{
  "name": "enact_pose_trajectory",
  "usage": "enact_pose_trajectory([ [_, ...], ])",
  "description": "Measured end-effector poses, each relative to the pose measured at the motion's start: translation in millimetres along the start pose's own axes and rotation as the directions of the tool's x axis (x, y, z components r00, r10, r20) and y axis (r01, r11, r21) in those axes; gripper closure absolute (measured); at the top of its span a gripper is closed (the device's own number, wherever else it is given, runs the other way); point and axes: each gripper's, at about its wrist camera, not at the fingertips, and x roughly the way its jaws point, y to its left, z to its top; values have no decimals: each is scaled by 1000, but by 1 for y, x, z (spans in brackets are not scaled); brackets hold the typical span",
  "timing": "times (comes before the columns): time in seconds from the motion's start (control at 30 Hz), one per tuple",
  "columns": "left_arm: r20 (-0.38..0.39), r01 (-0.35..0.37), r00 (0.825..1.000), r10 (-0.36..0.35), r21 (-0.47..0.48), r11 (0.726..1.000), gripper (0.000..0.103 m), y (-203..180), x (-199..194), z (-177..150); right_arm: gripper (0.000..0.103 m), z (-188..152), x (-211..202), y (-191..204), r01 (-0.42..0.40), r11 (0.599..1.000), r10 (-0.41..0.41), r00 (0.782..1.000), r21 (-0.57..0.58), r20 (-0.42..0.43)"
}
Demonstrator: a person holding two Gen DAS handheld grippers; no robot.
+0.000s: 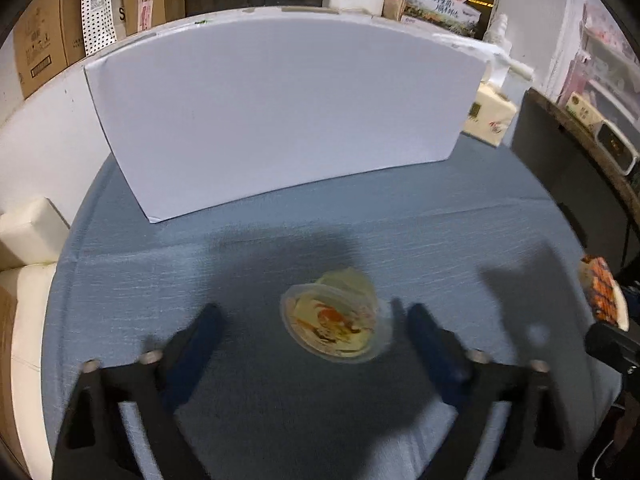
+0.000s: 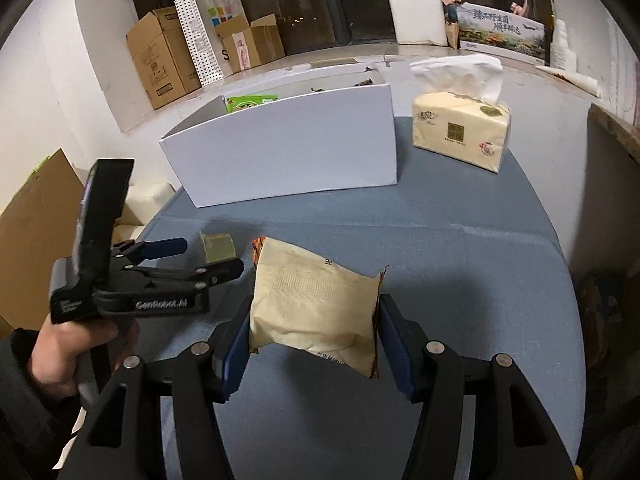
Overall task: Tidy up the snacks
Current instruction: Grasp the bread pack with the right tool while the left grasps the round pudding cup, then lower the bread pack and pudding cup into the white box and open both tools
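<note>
The right gripper (image 2: 314,330) is clamped on a tan packet (image 2: 316,304), held in front of the white box (image 2: 288,152), while the left gripper (image 1: 314,320) has its fingers spread wide around — not touching — a small jelly cup (image 1: 334,320) lying on the blue cloth (image 1: 440,232) in front of that box. The step looks like loading snacks into the box: the packet needs lifting over the near wall and releasing inside — the cup, I judge, wants the left fingers closed gently first.

Matt woven blue tablecloth (image 1: 400,232); smooth matt white cardboard box (image 2: 288,152); clear glossy plastic cup (image 1: 336,320); crinkled tan paper-look snack packet (image 2: 316,300).
</note>
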Motion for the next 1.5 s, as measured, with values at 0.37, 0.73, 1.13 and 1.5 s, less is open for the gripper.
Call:
enact_pose_trajectory([
  [0.37,92,42,995,-47,49,998,54,-10,-38,9,39,-1,4,-1,-23,999,23,1000,27,-3],
  [0.73,269,29,963,-32,15,999,54,14,-103,71,39,66,-1,13,-63,998,62,995,2,82],
  [1.13,312,-37,949,42,-24,999,54,53,-96,160,39,207,46,33,-67,998,68,989,-10,128],
  [1.5,250,-101,960,126,-111,989,0,77,-59,183,2,243,92,13,63,998,-62,996,-13,65],
])
